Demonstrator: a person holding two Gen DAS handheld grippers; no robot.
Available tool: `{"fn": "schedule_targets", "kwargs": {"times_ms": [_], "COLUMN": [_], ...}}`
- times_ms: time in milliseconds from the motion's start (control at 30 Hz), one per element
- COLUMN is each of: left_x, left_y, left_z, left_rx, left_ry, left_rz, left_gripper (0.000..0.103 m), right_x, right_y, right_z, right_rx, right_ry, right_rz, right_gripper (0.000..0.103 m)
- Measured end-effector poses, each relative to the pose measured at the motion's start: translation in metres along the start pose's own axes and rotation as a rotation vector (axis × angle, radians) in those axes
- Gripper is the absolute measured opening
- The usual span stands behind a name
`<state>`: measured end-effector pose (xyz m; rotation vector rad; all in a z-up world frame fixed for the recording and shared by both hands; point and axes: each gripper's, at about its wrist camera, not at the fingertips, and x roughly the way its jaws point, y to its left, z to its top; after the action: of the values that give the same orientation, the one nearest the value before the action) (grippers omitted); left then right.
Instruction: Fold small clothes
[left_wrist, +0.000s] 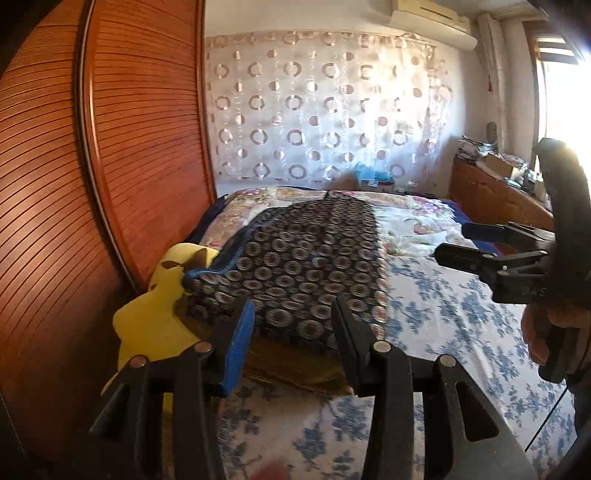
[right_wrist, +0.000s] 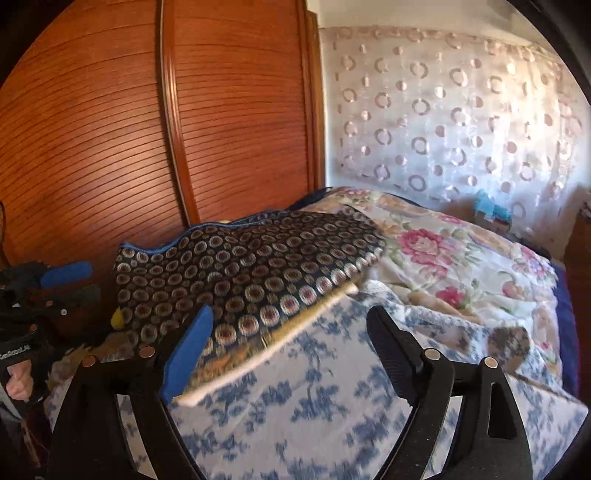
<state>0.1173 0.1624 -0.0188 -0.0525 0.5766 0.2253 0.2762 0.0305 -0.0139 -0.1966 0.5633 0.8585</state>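
Note:
A dark garment with a ring pattern and blue trim (left_wrist: 299, 258) lies folded on the bed, on top of a flat olive-tan piece (left_wrist: 295, 365). It also shows in the right wrist view (right_wrist: 243, 266), where the tan layer (right_wrist: 236, 369) sticks out under its near edge. My left gripper (left_wrist: 293, 310) is open and empty, just short of the garment's near edge. My right gripper (right_wrist: 291, 325) is open and empty at the garment's right edge; it also shows at the right in the left wrist view (left_wrist: 454, 243). The left gripper also shows at the far left in the right wrist view (right_wrist: 79, 280).
The bed has a blue-and-white floral sheet (left_wrist: 443, 332) and a rose-print quilt (right_wrist: 461, 266) further back. A yellow plush toy (left_wrist: 155, 317) lies at the garment's left. A wooden slatted wardrobe (left_wrist: 110, 147) stands close on the left. A cluttered wooden cabinet (left_wrist: 491, 184) stands at the right.

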Motion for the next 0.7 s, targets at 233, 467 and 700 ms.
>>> {"fn": "schedule_targets", "kwargs": {"times_ms": [233, 467, 700], "left_x": [-0.014, -0.031, -0.054], "left_y": [-0.029, -0.057, -0.081], "left_z": [-0.006, -0.014, -0.009], "left_rx": [0.020, 0.050, 0.075], "left_ry": [0.001, -0.003, -0.032], "left_rz": [-0.060, -0.116, -0.166], "left_gripper": [0.043, 0.043, 0.043], "right_x": [-0.057, -0.111, -0.170], "right_y": [-0.005, -0.008, -0.006], "right_z": [-0.031, -0.058, -0.084], "right_rx": [0.053, 0.109, 0.172], "right_ry": [-0.025, -0.057, -0.095], "right_rz": [-0.083, -0.159, -0.296], "right_gripper": [0.089, 0.091, 0.093]}}
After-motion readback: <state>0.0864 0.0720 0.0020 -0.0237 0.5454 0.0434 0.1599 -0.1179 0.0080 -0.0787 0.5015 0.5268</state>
